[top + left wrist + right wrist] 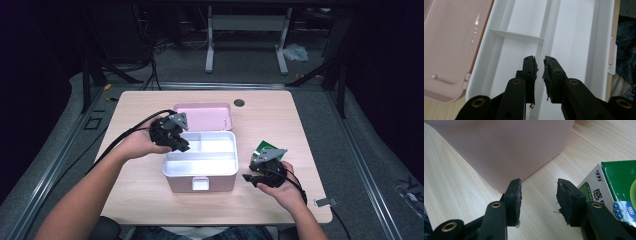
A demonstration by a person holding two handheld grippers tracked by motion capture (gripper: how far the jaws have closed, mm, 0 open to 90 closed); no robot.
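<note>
**Open pink storage box at mid-table, a gripper on either side**

The pink box (pixel 200 170) sits at the middle of the table, its long axis running left to right across the person's front. Its front wall, with a white latch (pixel 200 183), faces the person. The lid (pixel 205 115) is folded back flat behind it, pointing away toward the far edge. Inside is a white tray (pixel 574 45), split by thin partitions into one long compartment at the front and smaller ones behind.

The left gripper (pixel 539 66) hovers over the tray's back-left part, its jaws nearly together with only a narrow slit between them and nothing held. The right gripper (pixel 538 192) is just right of the box's front corner, low over the wood, jaws spread apart and empty. Just beside its outer jaw lies a green and white carton (pixel 616 187), printed with "999", well clear of the pink wall.

The table (pixel 140 200) is pale wood grain with a round cable hole (pixel 239 103) near its far edge. Around it is grey carpeted floor, dark curtained sides, and a metal desk frame (pixel 247 40) beyond.
</note>
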